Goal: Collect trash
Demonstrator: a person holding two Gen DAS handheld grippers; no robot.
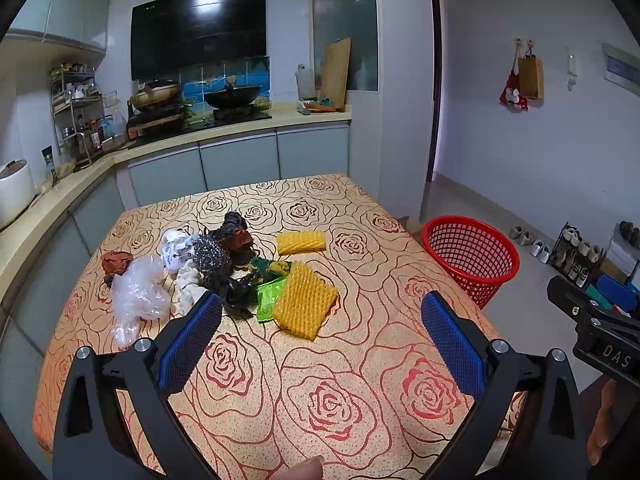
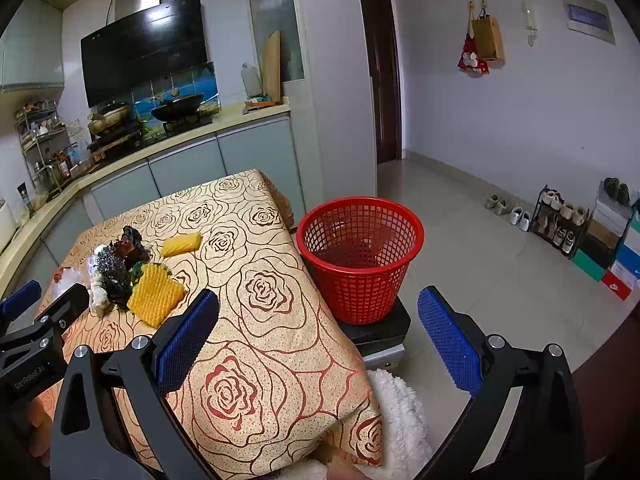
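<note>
A heap of trash lies on the rose-patterned table [image 1: 320,360]: a yellow foam net [image 1: 305,305] nearest me, a second yellow foam net [image 1: 301,242] farther back, a green wrapper [image 1: 269,299], dark crumpled scraps [image 1: 234,236], white paper [image 1: 175,249] and a clear plastic bag [image 1: 136,300]. My left gripper [image 1: 320,332] hovers open just short of the near foam net, holding nothing. My right gripper [image 2: 318,334] is open and empty over the table's right edge. The red mesh basket [image 2: 360,258] stands beyond it, off the table, and looks empty.
The basket rests on a low black stand [image 2: 378,330] beside the table. A white fluffy cloth [image 2: 400,420] lies under the table's near corner. Kitchen counter with stove and pans [image 1: 192,100] runs behind and left. A shoe rack and boxes [image 2: 592,236] line the right wall.
</note>
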